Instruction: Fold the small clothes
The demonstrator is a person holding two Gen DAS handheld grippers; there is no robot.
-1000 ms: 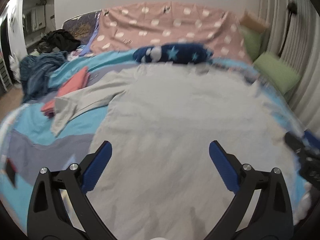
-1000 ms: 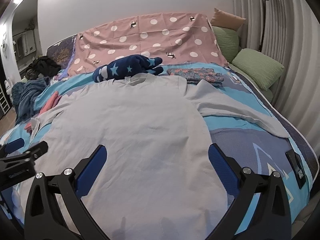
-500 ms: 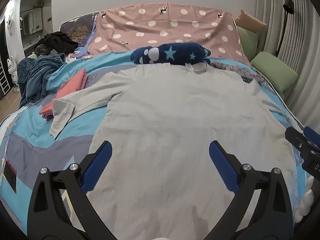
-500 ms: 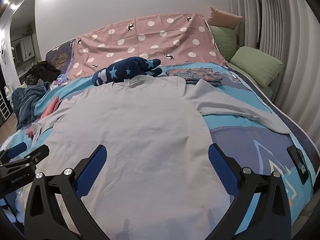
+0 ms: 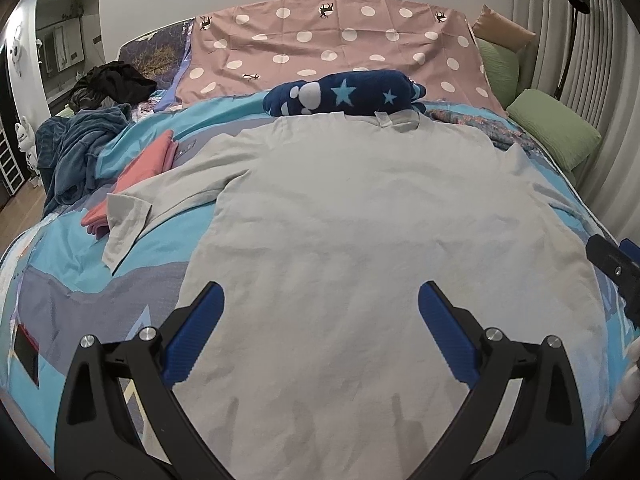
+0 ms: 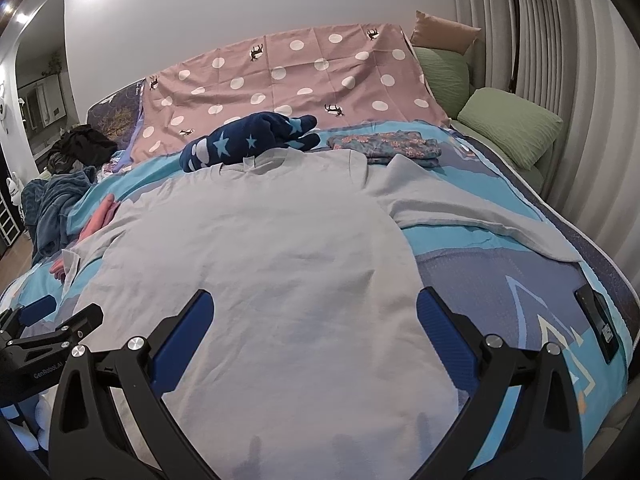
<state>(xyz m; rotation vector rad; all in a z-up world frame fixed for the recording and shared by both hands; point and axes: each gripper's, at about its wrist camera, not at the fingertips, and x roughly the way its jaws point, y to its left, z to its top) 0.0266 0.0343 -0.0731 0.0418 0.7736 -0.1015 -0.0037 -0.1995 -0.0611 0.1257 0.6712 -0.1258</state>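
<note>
A big grey shirt [image 5: 360, 240] lies flat on the bed [image 5: 60, 288], spread out in the middle of it. It has soft little wrinkles all over. Its neck is at the far end, touching a dark blue blanket with stars [image 5: 348, 94]. One sleeve sticks out to the left, and its end lies over a folded pink cloth [image 5: 132, 176]. In the right wrist view the other sleeve stretches out to the right across the blue bed cover, near a folded flowery cloth [image 6: 384, 146].

The left gripper [image 5: 320, 328] hangs over the near part of the shirt with its two blue fingers spread wide apart, holding nothing. The right gripper [image 6: 314, 332] hangs over the near part too, fingers wide apart, also holding nothing.

The near edge of the shirt is cut off at the bottom of both views, behind the black gripper arms. The right sleeve is hard to make out in the left wrist view. Green pillows [image 6: 512, 128] sit at the far right. A pile of dark clothes [image 5: 108, 84] lies far left.
</note>
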